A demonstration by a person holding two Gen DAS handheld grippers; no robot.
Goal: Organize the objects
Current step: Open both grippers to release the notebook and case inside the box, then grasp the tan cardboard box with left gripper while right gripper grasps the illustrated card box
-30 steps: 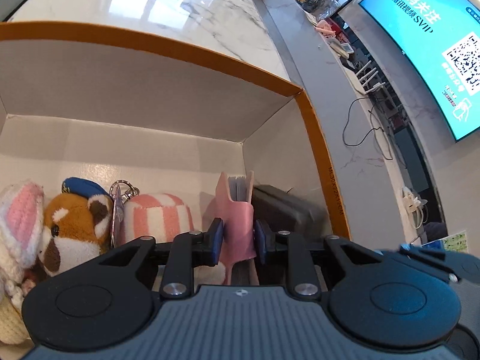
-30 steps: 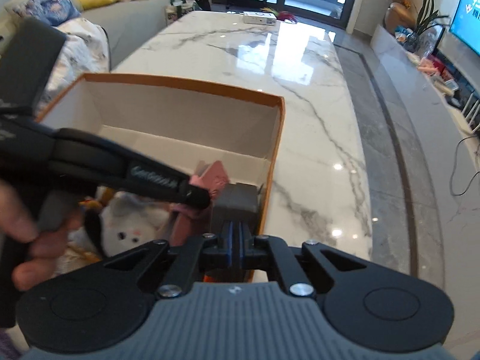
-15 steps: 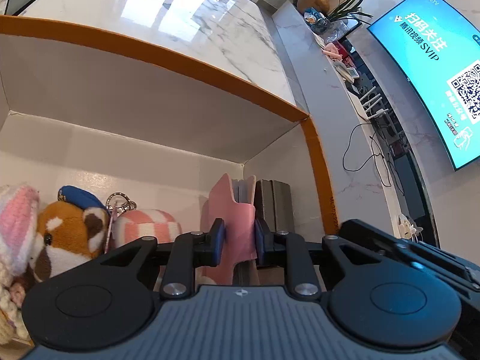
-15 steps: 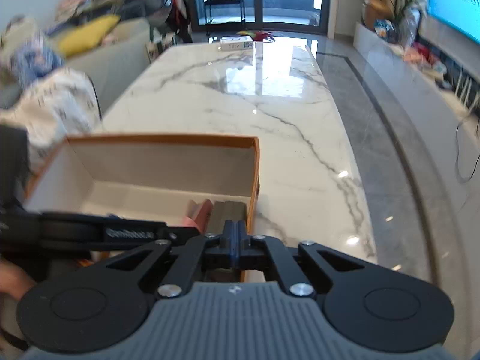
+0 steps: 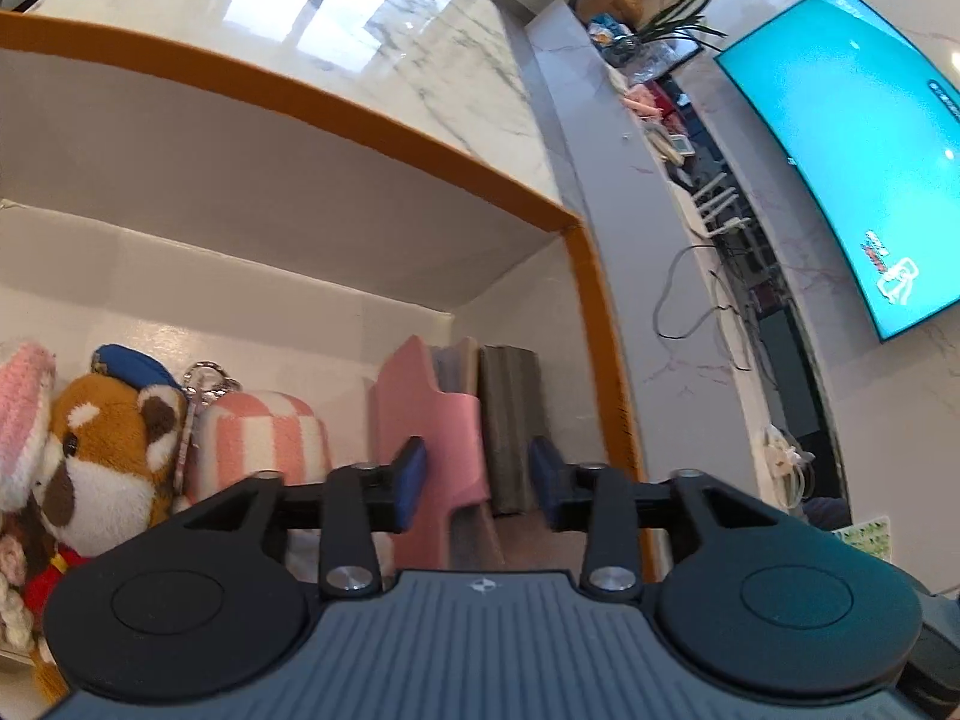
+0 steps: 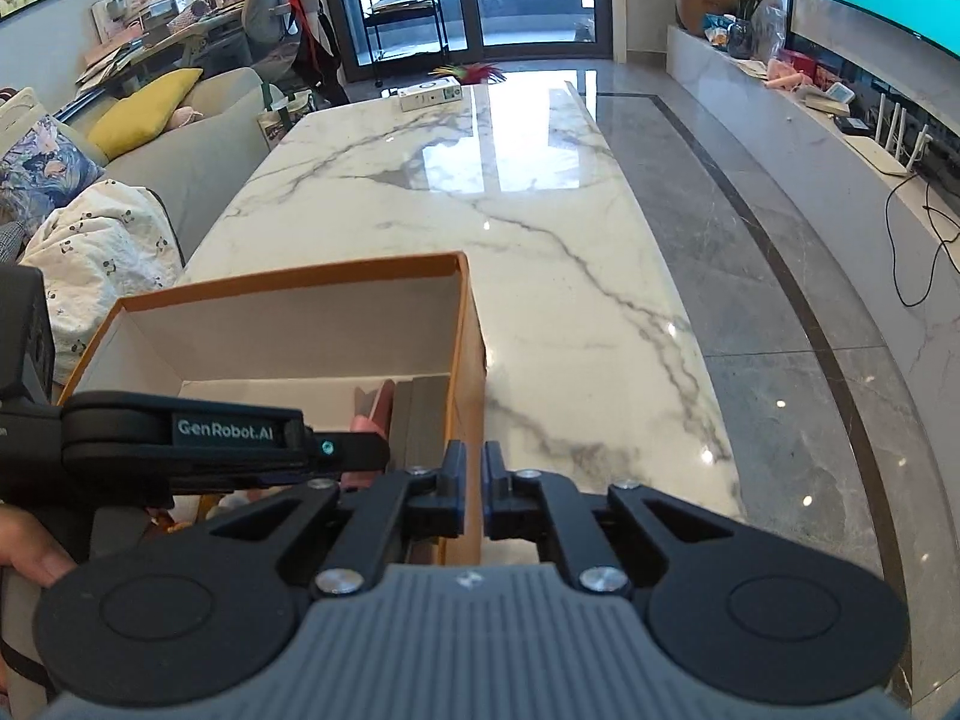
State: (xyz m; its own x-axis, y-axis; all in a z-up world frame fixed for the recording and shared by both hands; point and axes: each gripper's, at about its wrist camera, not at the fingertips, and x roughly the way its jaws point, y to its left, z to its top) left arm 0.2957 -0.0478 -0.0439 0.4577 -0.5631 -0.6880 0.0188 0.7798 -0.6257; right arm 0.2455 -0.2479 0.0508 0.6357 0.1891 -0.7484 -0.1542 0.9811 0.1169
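The left hand-held gripper (image 5: 477, 483), clamped on the pink case (image 5: 444, 420) a second ago, has just opened; the case stands free in the box (image 5: 591, 312) beside a grey case (image 5: 510, 414). The right hand-held gripper (image 6: 474, 495) has backed off the box to over the counter (image 6: 540, 240), nearly closed, empty.

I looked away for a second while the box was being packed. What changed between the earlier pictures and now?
The left gripper has just opened its fingers and let go of the pink wallet, which stands upright beside the grey case. The right gripper drew back outside the box, nearly shut and empty. The plush toys stayed put.
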